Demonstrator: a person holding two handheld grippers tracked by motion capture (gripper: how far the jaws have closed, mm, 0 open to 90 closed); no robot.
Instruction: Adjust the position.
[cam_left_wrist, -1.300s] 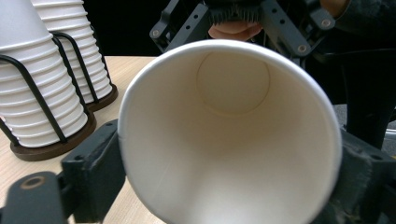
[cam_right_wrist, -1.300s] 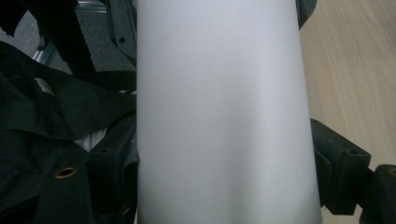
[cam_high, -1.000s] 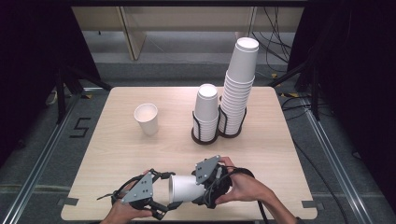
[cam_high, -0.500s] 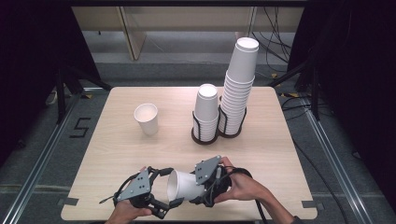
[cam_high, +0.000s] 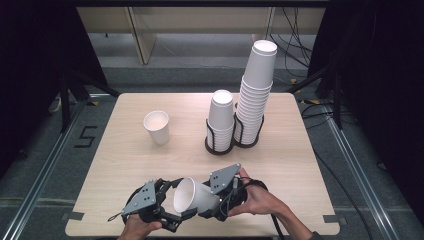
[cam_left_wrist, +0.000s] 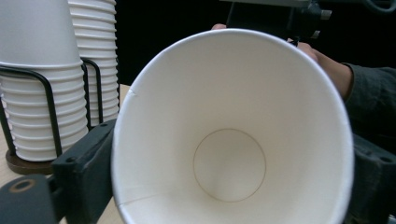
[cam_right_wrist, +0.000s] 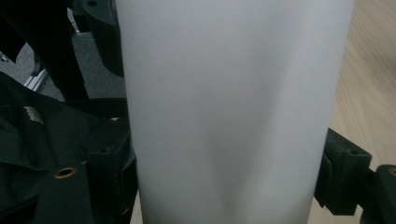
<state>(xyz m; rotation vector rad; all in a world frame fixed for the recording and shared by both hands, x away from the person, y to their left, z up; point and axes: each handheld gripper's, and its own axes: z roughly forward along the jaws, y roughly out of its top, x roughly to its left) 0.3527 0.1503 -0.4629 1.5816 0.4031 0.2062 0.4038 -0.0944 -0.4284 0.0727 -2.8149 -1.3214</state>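
Lying sideways, the paper cup (cam_high: 194, 196) sits pinched between the right gripper's (cam_high: 216, 199) jaws, left gripper's (cam_high: 170, 207) jaws spread beside its rim.

The high view looks forward and down from the person's side, taking in the whole bench (cam_high: 125, 155). The left gripper view, very close, stares into the mouth of a paper cup (cam_left_wrist: 231, 140), with the cup stacks (cam_left_wrist: 51, 79) at ten o'clock. The right gripper view presses against that cup's outer wall (cam_right_wrist: 233, 107). All three views share the cup.
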